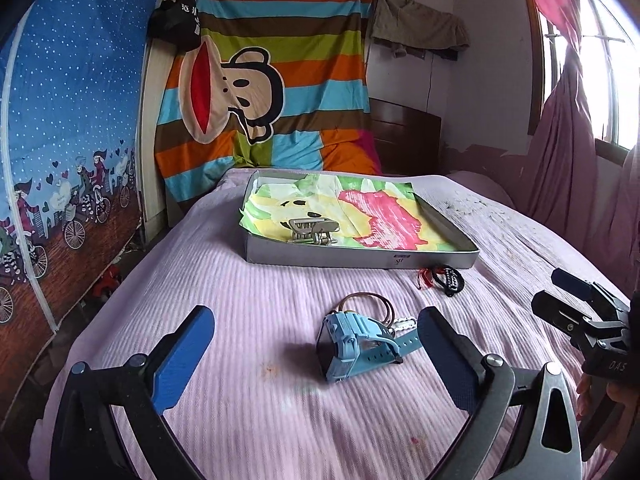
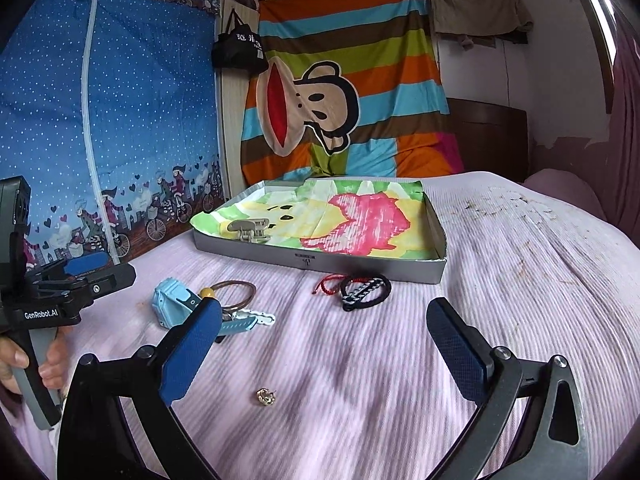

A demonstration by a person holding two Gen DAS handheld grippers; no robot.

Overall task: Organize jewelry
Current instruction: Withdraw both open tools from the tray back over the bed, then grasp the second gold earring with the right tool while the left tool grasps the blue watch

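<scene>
Both grippers hang over the pink ribbed bedspread (image 1: pixel 240 288) with their blue-padded fingers spread wide and nothing between them. In the left wrist view the left gripper (image 1: pixel 316 344) fills the bottom of the frame, and a light blue wristwatch (image 1: pixel 352 344) lies on its side just ahead of centre, its strap running toward the right-hand finger (image 1: pixel 444 356); behind the watch sits a thin brown bangle (image 1: pixel 370 302) with a white piece just beside it. The right gripper (image 2: pixel 324 348) takes the lower part of its own view, and a small gold earring (image 2: pixel 267 396) lies on the bedspread between its fingers, toward the left one — not touched by either. Further up, centre of frame, a black braided bracelet (image 2: pixel 366 292) and a red cord bracelet (image 2: pixel 330 282) lie side by side, just in front of the shallow grey tray (image 2: pixel 320 260). The tray is lined with a bright pink, yellow and green cloth (image 2: pixel 360 216), and a silvery metal hair clip (image 2: pixel 250 230) rests on the cloth in the left part of it. A hand (image 2: pixel 24 360) grips the left gripper's handle at the lower left edge.
</scene>
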